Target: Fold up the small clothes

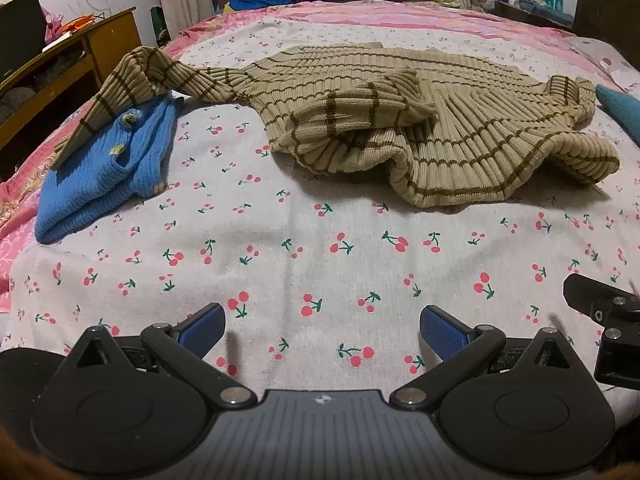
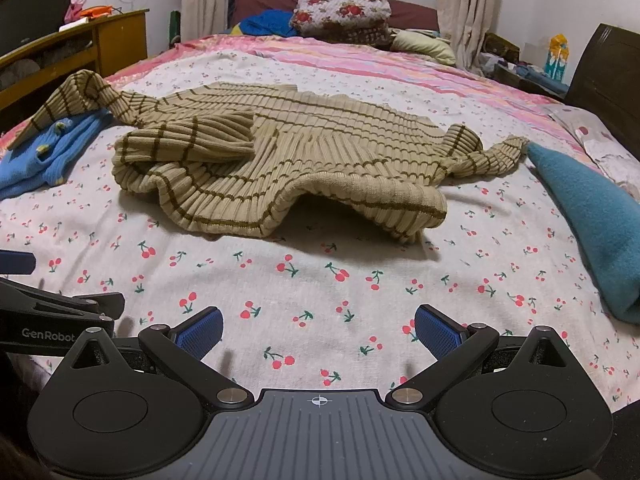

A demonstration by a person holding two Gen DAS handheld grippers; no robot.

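Observation:
A tan ribbed sweater with brown stripes lies crumpled on the cherry-print sheet; one sleeve drapes left over a folded blue knit garment. It also shows in the right wrist view, with the blue knit garment at the left. My left gripper is open and empty, low over the sheet, short of the sweater's near hem. My right gripper is open and empty, beside the left, also short of the hem.
A teal folded cloth lies at the right of the bed. Pillows and a floral blanket sit at the far end. A wooden desk stands left of the bed, a dark headboard to the right.

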